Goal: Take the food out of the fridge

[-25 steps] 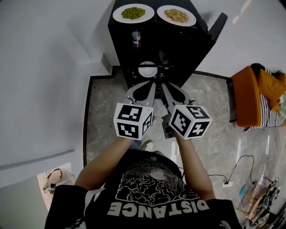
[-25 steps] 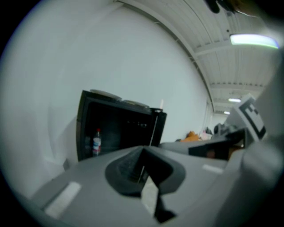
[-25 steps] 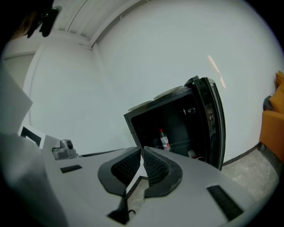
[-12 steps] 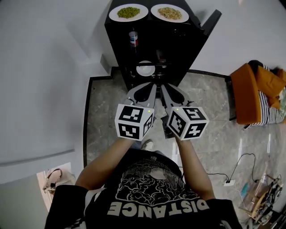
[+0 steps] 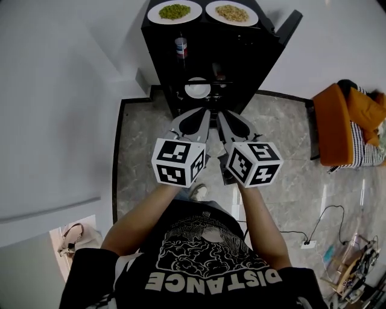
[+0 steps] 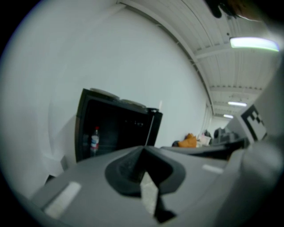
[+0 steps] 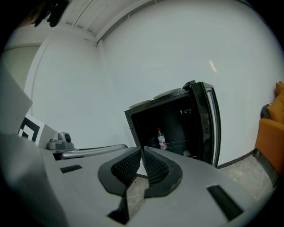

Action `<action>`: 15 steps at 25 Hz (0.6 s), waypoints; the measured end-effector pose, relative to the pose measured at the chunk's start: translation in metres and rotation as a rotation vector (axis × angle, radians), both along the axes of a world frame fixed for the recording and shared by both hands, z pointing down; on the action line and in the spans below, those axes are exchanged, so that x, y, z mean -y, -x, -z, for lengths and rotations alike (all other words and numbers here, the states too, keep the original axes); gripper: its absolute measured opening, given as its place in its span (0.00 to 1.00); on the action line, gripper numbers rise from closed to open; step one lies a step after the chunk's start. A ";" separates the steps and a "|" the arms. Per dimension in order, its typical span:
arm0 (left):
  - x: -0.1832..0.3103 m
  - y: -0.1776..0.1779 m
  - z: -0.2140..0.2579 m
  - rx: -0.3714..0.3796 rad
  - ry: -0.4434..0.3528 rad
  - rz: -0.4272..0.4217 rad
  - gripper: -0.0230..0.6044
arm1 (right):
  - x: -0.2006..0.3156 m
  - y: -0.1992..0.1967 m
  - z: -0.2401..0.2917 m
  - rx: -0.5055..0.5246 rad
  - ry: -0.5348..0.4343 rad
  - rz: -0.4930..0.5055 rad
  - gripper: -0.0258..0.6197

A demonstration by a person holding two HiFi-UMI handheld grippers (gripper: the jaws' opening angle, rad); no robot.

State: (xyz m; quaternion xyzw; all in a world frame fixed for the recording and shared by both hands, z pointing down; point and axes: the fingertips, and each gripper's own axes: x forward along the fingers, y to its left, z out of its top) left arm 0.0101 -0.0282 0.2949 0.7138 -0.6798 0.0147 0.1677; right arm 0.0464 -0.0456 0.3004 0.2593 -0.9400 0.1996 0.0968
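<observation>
The black fridge [image 5: 241, 57] stands open ahead, its door [image 5: 288, 30] swung out to the right. On its top sit a plate of green food [image 5: 175, 11] and a plate of yellow food [image 5: 232, 12]. Inside are a bottle [image 5: 181, 47] and, lower down, a white dish [image 5: 197, 88]. My left gripper [image 5: 205, 113] and right gripper [image 5: 219, 114] are held side by side in front of the fridge, short of it, both shut and empty. The right gripper view shows the bottle [image 7: 161, 138] on a shelf; the left gripper view shows the bottle [image 6: 94, 142] too.
An orange armchair [image 5: 347, 130] piled with clothes stands at the right. Cables and a socket strip [image 5: 307, 244] lie on the marble floor behind me. A white wall [image 5: 60, 108] runs along the left, with a bag [image 5: 71, 238] beside it.
</observation>
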 end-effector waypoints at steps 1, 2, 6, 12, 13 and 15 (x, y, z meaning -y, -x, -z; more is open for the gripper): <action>0.000 0.002 -0.001 0.001 0.005 0.003 0.04 | 0.001 0.001 -0.002 -0.001 0.002 0.004 0.07; 0.000 0.004 -0.003 0.002 0.011 0.006 0.04 | 0.002 0.003 -0.004 -0.002 0.004 0.009 0.07; -0.003 0.016 -0.015 -0.010 0.038 0.023 0.04 | 0.000 0.013 -0.016 -0.015 0.027 0.033 0.07; -0.007 0.049 -0.028 -0.041 0.055 0.046 0.04 | 0.001 0.038 -0.036 -0.048 0.051 0.047 0.07; -0.009 0.056 -0.030 -0.045 0.056 0.048 0.04 | 0.000 0.044 -0.039 -0.051 0.056 0.046 0.07; -0.012 0.070 -0.036 -0.053 0.061 0.050 0.04 | -0.002 0.056 -0.046 -0.060 0.065 0.046 0.07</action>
